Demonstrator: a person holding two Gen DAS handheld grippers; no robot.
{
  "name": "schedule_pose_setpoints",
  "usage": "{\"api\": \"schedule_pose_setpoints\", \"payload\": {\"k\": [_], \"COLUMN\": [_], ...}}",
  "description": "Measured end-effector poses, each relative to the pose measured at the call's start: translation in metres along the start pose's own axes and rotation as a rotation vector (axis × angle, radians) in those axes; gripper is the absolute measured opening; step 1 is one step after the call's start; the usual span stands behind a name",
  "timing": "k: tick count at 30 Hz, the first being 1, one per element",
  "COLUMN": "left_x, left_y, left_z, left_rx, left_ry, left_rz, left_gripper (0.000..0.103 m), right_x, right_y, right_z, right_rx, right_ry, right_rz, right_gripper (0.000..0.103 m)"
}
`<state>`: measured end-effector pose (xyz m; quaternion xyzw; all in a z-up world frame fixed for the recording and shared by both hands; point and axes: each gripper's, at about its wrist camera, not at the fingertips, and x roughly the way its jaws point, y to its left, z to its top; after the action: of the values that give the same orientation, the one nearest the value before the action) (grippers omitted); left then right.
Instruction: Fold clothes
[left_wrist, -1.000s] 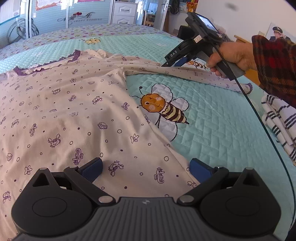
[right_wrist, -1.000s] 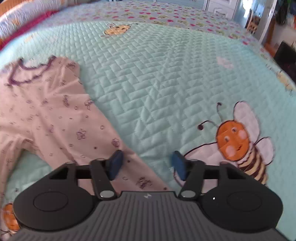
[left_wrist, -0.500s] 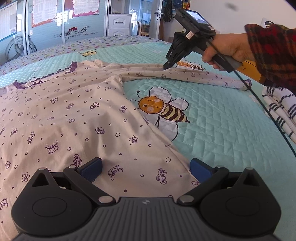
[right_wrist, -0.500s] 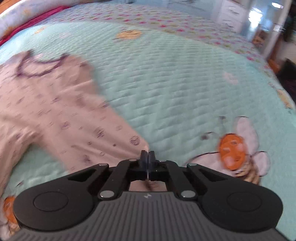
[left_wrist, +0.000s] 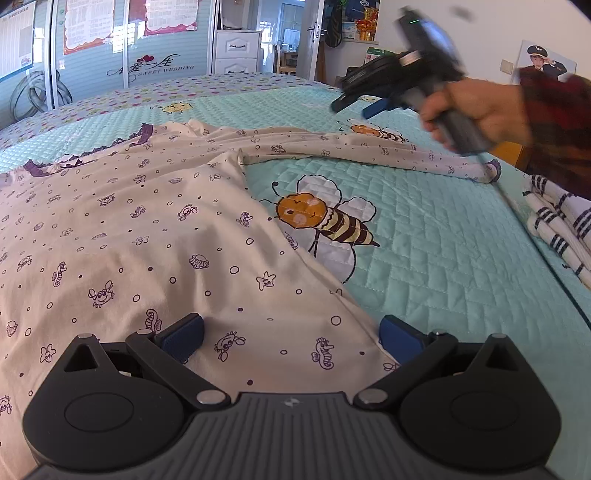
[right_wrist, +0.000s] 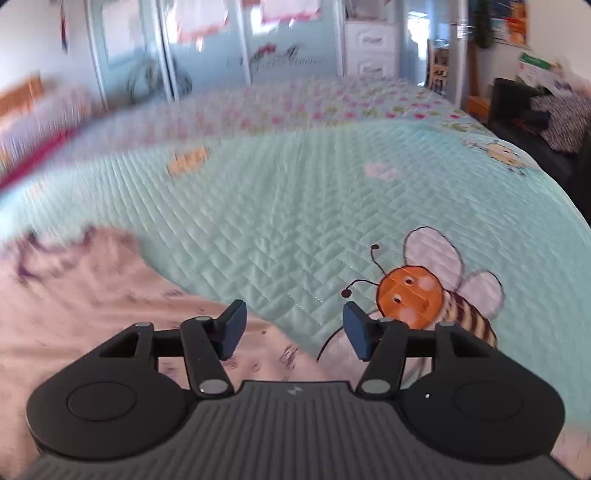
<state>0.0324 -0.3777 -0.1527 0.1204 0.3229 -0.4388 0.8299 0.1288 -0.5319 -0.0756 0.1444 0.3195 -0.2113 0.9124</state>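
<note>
Your left gripper (left_wrist: 291, 334) hangs released over the shirt (left_wrist: 140, 236), which lies spread on the quilt (left_wrist: 443, 236). Your right gripper (right_wrist: 291, 328), jaws just opened, is raised above the outstretched sleeve (left_wrist: 369, 149), nothing between them.

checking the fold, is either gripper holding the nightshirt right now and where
Nothing is held: the right gripper has just opened above the sleeve; the left gripper is open.
</note>
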Motion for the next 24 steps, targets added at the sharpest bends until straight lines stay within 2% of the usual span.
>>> {"api": "schedule_pose_setpoints", "payload": {"k": [2, 5, 7, 10, 12, 14, 15, 20, 22, 24], "left_x": [0.0, 0.001, 0.002, 0.001, 0.001, 0.002, 0.002, 0.002, 0.003, 0.003], "left_y": [-0.001, -0.004, -0.004, -0.004, -0.005, -0.007, -0.008, -0.009, -0.009, -0.01], "left_z": [0.0, 0.0, 0.0, 0.0, 0.0, 0.0, 0.0, 0.0, 0.0, 0.001], "left_rx": [0.005, 0.014, 0.016, 0.011, 0.013, 0.016, 0.018, 0.02, 0.021, 0.024], "left_ry": [0.004, 0.008, 0.009, 0.008, 0.008, 0.01, 0.011, 0.012, 0.014, 0.018], "left_rz": [0.008, 0.021, 0.024, 0.027, 0.034, 0.041, 0.046, 0.055, 0.057, 0.061], "left_gripper": [0.103, 0.103, 0.103, 0.103, 0.103, 0.103, 0.103, 0.103, 0.103, 0.103], "right_x": [-0.018, -0.035, -0.037, -0.029, -0.024, -0.025, -0.026, -0.014, -0.015, -0.018], "right_y": [0.006, 0.04, 0.062, 0.07, 0.062, 0.059, 0.058, 0.079, 0.079, 0.076], "right_z": [-0.012, -0.044, -0.065, -0.075, -0.073, -0.074, -0.074, -0.083, -0.084, -0.087], "right_rx": [-0.042, -0.279, -0.357, -0.28, -0.197, -0.186, -0.185, -0.4, -0.392, -0.314], "right_ry": [0.014, 0.076, 0.132, 0.176, 0.144, 0.103, 0.084, 0.045, 0.056, 0.123], "right_rz": [0.034, 0.072, 0.151, 0.164, 0.148, 0.129, 0.12, 0.055, 0.076, 0.137], "right_gripper": [0.06, 0.06, 0.059, 0.06, 0.06, 0.06, 0.061, 0.064, 0.064, 0.066]}}
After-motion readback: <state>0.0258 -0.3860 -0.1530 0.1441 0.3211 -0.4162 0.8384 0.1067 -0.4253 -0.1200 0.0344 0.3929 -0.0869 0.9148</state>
